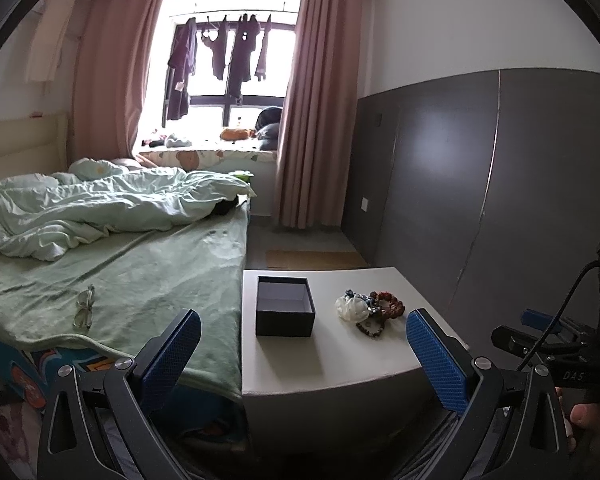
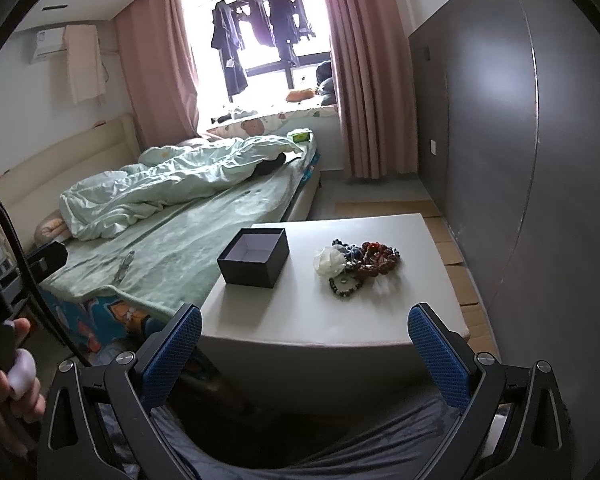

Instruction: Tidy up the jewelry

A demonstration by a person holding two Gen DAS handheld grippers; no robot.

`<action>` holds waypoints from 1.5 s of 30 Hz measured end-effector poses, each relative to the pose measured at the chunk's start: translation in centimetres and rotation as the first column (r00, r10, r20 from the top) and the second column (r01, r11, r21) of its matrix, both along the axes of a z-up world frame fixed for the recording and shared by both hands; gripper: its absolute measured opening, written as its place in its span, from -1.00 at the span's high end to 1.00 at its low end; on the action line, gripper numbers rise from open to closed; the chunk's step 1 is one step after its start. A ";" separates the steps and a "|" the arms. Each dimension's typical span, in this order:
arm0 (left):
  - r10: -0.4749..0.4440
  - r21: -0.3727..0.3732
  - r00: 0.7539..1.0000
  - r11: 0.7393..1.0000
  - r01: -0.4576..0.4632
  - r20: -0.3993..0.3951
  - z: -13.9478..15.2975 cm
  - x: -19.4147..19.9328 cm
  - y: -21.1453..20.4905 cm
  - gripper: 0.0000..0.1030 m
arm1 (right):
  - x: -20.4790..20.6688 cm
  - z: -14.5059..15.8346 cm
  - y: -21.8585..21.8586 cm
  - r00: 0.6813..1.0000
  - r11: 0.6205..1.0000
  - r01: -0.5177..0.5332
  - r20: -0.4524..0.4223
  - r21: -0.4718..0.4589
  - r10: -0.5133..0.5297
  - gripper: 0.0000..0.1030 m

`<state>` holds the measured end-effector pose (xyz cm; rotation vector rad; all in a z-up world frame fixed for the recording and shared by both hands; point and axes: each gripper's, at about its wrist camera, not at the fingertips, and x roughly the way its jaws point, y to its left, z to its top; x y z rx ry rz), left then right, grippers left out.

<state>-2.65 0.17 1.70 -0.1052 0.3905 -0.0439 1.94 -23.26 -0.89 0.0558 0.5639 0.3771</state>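
Observation:
A dark open box [image 1: 285,306] with a pale empty inside stands on the white table [image 1: 324,360], left of middle. It also shows in the right wrist view [image 2: 255,257]. A pile of jewelry [image 1: 370,307] lies to its right: bead bracelets, reddish and dark, and a white fabric flower. The pile also shows in the right wrist view [image 2: 354,261]. My left gripper [image 1: 304,344] is open and empty, near the table's front edge. My right gripper [image 2: 305,340] is open and empty, also short of the table's front edge.
A bed with a green blanket [image 1: 132,272] adjoins the table's left side, and a pair of glasses [image 1: 85,306] lies on it. A dark grey wall panel [image 1: 480,184] stands to the right. The right gripper's body [image 1: 572,340] shows at the left view's right edge.

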 end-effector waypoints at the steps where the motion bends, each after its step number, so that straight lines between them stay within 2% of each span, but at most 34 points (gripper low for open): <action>1: -0.004 0.002 1.000 1.000 0.004 -0.004 0.0 0.1 -0.1 -0.99 | 0.0 0.0 0.0 1.000 1.000 0.001 0.000 0.000 -0.001 -1.00; 10: -0.067 -0.005 0.998 0.998 0.067 -0.018 -0.4 2.2 -0.3 -0.99 | 0.8 -0.5 0.1 0.999 1.000 0.025 -0.022 0.004 -0.025 -1.00; 14: -0.120 -0.026 0.991 0.993 0.119 -0.054 -1.5 4.4 -0.8 -0.99 | 2.1 -1.2 -0.9 0.999 0.999 0.036 -0.036 0.013 -0.035 -0.98; 16: -0.135 -0.044 0.988 0.990 0.132 -0.069 -2.1 5.5 -1.0 -0.94 | 2.8 -1.6 -1.5 0.998 0.999 0.039 -0.045 0.019 -0.038 -0.89; 18: -0.151 -0.050 0.985 0.988 0.147 -0.086 -2.7 6.8 -1.5 -0.82 | 3.9 -2.2 -2.1 0.997 0.999 0.045 -0.071 0.028 -0.042 -0.56; 21: -0.182 -0.048 0.977 0.983 0.177 -0.115 -3.4 9.0 -2.4 -0.66 | 5.8 -3.4 -3.2 0.991 0.997 0.057 -0.121 0.048 -0.050 -0.30; 34: -0.251 -0.077 0.943 0.968 0.240 -0.220 -6.6 17.6 -5.6 -0.57 | 13.1 -7.3 -6.3 0.968 0.989 0.087 -0.245 0.122 -0.055 -0.26; 40: -0.264 -0.071 0.921 0.965 0.254 -0.286 -8.7 21.8 -6.8 -0.43 | 16.7 -9.1 -6.8 0.957 0.984 0.088 -0.288 0.157 -0.039 -0.25; 45: -0.280 -0.063 0.896 0.959 0.275 -0.344 -10.4 25.1 -7.9 -0.24 | 19.5 -10.8 -7.3 0.941 0.973 0.095 -0.339 0.210 -0.019 -0.03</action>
